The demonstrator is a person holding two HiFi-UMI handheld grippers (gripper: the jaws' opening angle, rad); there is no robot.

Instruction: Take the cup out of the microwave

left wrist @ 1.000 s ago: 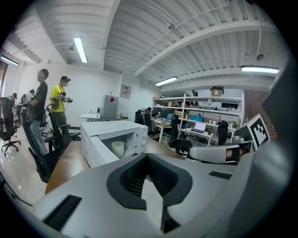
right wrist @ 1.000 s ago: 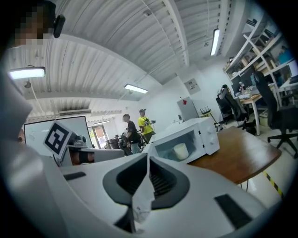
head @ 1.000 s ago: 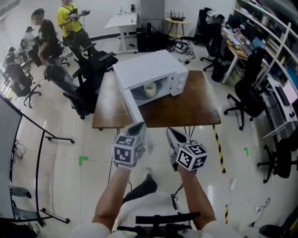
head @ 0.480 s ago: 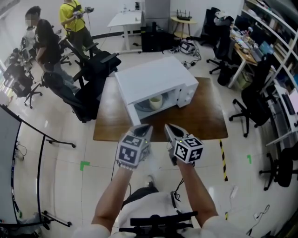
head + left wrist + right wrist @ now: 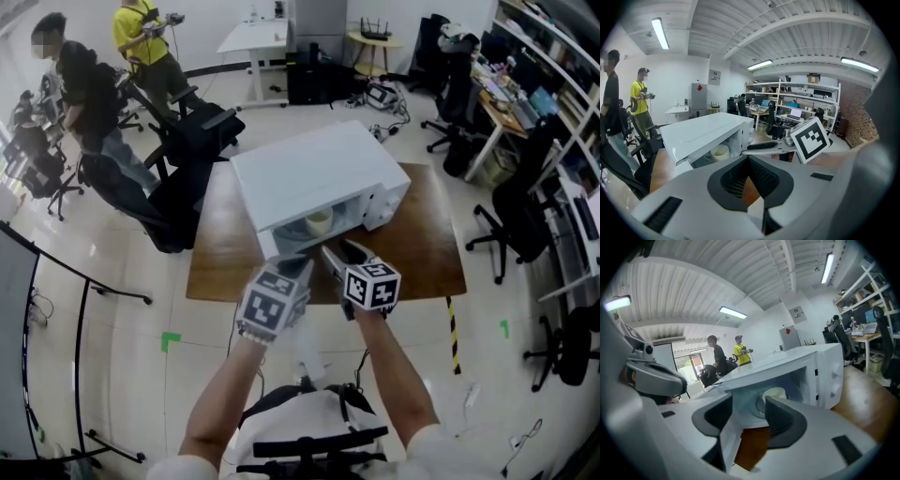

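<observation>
A white microwave point(image 5: 319, 173) stands on a wooden table point(image 5: 427, 246) with its door point(image 5: 270, 246) swung open toward me. The cream cup point(image 5: 319, 222) sits upright inside on the turntable, also seen as the cup point(image 5: 720, 152) and the cup point(image 5: 774, 393). My right gripper point(image 5: 342, 255) hovers just in front of the opening. Its jaws are opening and nothing is between them; the right gripper point(image 5: 747, 401) frames the cavity. My left gripper point(image 5: 298, 268) is beside it by the door, its left gripper point(image 5: 748, 158) tips meeting, holding nothing.
Black office chairs point(image 5: 192, 131) crowd the table's far left side. Two people point(image 5: 84, 89) stand at the back left. Desks and shelves point(image 5: 553, 103) line the right wall. A yellow-black striped strip point(image 5: 452, 323) lies on the floor by the table's right front corner.
Both grippers have moved forward to the microwave's open front, which now looms closer. The right gripper's jaws have spread apart.
</observation>
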